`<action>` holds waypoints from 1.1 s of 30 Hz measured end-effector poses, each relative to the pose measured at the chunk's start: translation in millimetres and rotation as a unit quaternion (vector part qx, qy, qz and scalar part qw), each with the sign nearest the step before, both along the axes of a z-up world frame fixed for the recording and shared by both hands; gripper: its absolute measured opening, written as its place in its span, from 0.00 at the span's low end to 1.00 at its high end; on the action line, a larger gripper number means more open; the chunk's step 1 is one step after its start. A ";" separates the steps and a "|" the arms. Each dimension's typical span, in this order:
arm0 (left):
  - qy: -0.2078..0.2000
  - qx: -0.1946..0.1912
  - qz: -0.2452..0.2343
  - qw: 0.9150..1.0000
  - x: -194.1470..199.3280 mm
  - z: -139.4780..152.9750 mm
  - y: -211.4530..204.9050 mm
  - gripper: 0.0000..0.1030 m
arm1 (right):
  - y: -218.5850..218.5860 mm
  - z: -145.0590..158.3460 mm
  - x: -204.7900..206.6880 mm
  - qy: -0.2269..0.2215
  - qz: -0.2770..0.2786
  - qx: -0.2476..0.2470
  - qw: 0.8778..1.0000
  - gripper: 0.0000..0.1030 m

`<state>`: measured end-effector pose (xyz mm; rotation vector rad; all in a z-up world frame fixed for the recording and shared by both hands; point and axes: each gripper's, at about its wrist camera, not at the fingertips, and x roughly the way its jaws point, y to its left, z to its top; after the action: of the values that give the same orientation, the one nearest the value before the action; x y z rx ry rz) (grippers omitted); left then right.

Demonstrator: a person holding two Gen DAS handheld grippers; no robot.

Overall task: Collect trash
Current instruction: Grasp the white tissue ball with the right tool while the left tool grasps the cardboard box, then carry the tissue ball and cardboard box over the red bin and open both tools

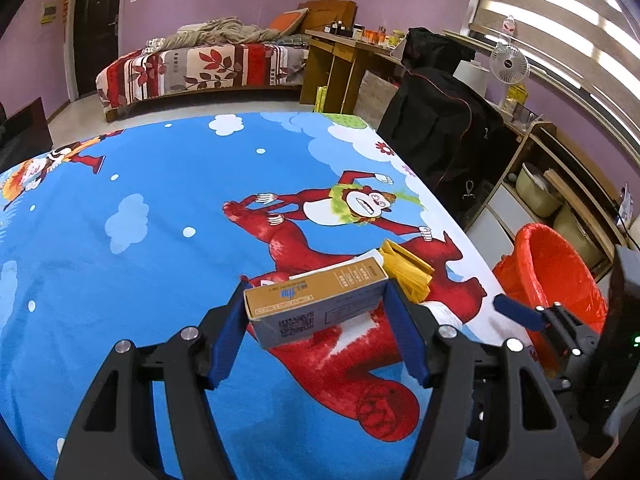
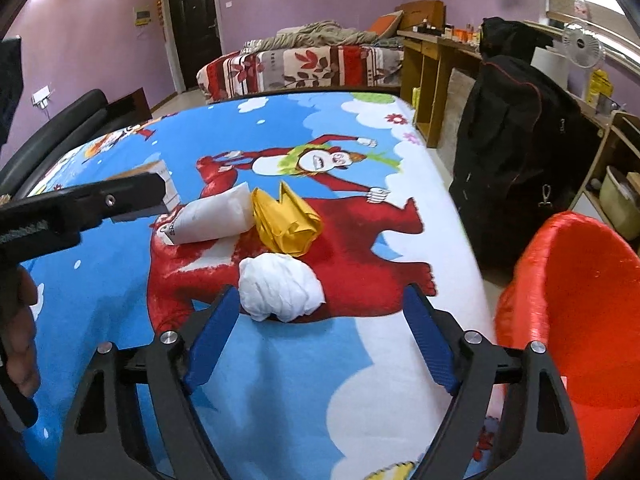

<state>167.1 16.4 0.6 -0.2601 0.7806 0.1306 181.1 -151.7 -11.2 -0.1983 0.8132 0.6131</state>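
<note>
My left gripper (image 1: 316,292) is shut on a tan cardboard box (image 1: 316,304), held just above a blue cartoon bedsheet (image 1: 140,208). A crumpled yellow wrapper (image 1: 408,268) lies behind the box. In the right wrist view my right gripper (image 2: 322,300) stands open, low over the sheet. A crumpled white tissue (image 2: 280,288) lies between its fingertips, closer to the left one, and the pads do not press on it. Beyond the tissue are the yellow wrapper (image 2: 286,224) and a white rolled paper (image 2: 212,220). A red-lined trash bin (image 2: 580,320) stands beside the bed on the right.
The trash bin (image 1: 560,276) sits off the bed's right edge, with a black bag (image 1: 444,140) and wooden shelves (image 1: 560,184) behind it. A second bed (image 1: 200,68) stands at the far wall. A person's hand (image 2: 20,340) shows at the left edge.
</note>
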 end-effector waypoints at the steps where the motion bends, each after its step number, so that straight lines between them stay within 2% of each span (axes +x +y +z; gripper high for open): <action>1: 0.000 0.001 0.000 1.000 0.0 0.4 -0.1 0.63 | 2.1 -1.4 1.2 0.002 0.002 -0.001 1.000 0.73; 4: -0.001 -0.001 0.000 1.000 0.0 0.0 0.5 0.63 | 11.8 -6.5 5.0 0.009 0.009 -0.008 1.000 0.68; 6: -0.002 0.000 -0.001 1.000 -0.3 0.5 0.6 0.63 | 17.9 -10.4 6.3 0.016 0.018 -0.014 1.000 0.60; 8: -0.003 -0.001 0.000 1.000 -0.9 1.6 1.0 0.63 | 22.7 -13.0 6.7 0.021 0.027 -0.017 0.999 0.49; 9: -0.003 -0.001 0.000 1.000 -0.8 2.1 1.6 0.63 | 24.6 -12.3 6.1 0.020 0.031 -0.019 0.999 0.36; 11: -0.004 -0.001 0.002 1.000 -1.0 3.2 1.7 0.63 | 26.6 -10.6 5.5 0.023 0.039 -0.015 0.999 0.31; 20: -0.011 0.002 0.000 1.000 -2.1 10.2 -3.9 0.63 | 1.5 4.5 0.8 0.009 0.022 0.009 1.000 0.27; 33: -0.025 0.013 -0.045 0.999 5.4 27.3 -40.4 0.63 | -78.4 47.6 3.4 -0.035 -0.051 0.028 0.998 0.27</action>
<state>172.5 -24.0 27.8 -0.2023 0.7387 0.0499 184.5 -230.0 36.5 -0.1249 0.7333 0.5304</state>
